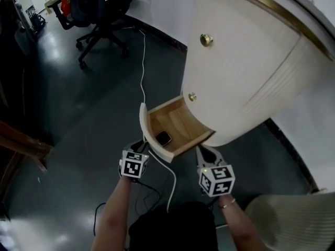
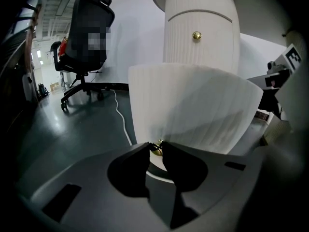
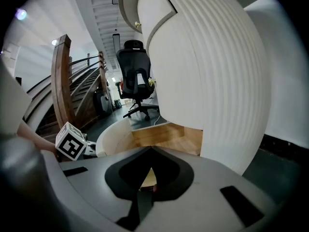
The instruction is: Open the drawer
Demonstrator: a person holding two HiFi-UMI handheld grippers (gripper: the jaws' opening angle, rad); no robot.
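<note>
- At the foot of a round white cabinet (image 1: pixel 235 72), the drawer (image 1: pixel 183 120) stands pulled well out. Its wooden inside shows, with a small dark item (image 1: pixel 164 138) on its floor.
- Left gripper (image 1: pixel 140 145) is clamped on the small brass knob (image 2: pixel 156 148) on the drawer's curved front.
- Likely risk: the knob is small and rounded, so a pull off the drawer's line could slip the jaws free or jam the drawer. Pulling much further could bring it right out.
- Drawer's long axis runs out of the cabinet toward the person. Its front faces the lower left of the head view, open top upward.
- Right gripper (image 3: pixel 150 150) hovers near the drawer's right side, jaws closed together on nothing.
- White cable (image 1: pixel 143 72) trails across the floor beyond.
</note>
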